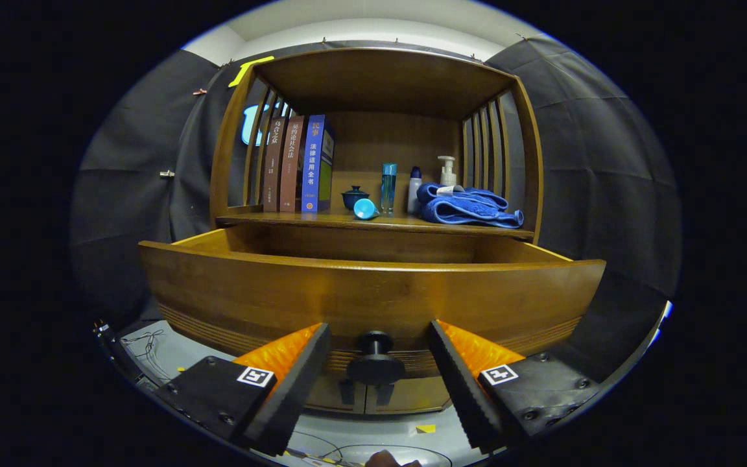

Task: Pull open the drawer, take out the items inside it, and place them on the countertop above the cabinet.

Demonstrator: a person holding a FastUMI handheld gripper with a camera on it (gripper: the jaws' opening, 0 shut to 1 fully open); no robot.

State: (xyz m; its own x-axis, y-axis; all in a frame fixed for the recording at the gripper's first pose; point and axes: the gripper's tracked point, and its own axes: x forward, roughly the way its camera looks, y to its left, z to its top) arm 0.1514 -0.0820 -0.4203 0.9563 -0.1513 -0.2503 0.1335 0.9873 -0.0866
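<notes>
A wooden cabinet's drawer (pixel 373 292) stands pulled out toward me, its front panel wide across the view. Its dark round knob (pixel 375 355) sits between my two fingers, apart from both. My gripper (pixel 379 334) is open, with its fingertips (pixel 319 337) near the panel on either side of the knob. The drawer's inside is hidden behind the front panel. On the countertop (pixel 321 219) above lie a folded blue towel (pixel 471 209), a small blue cup on its side (pixel 366 208), a dark lidded teapot (pixel 355 196), a tall blue bottle (pixel 388 187) and two more bottles.
Three upright books (pixel 299 165) stand at the countertop's left end, beside the slatted side of the shelf. Below the drawer are cabinet doors (pixel 373 395) and a pale floor with thin cables (pixel 146 340) at the left. A fingertip shows at the very bottom.
</notes>
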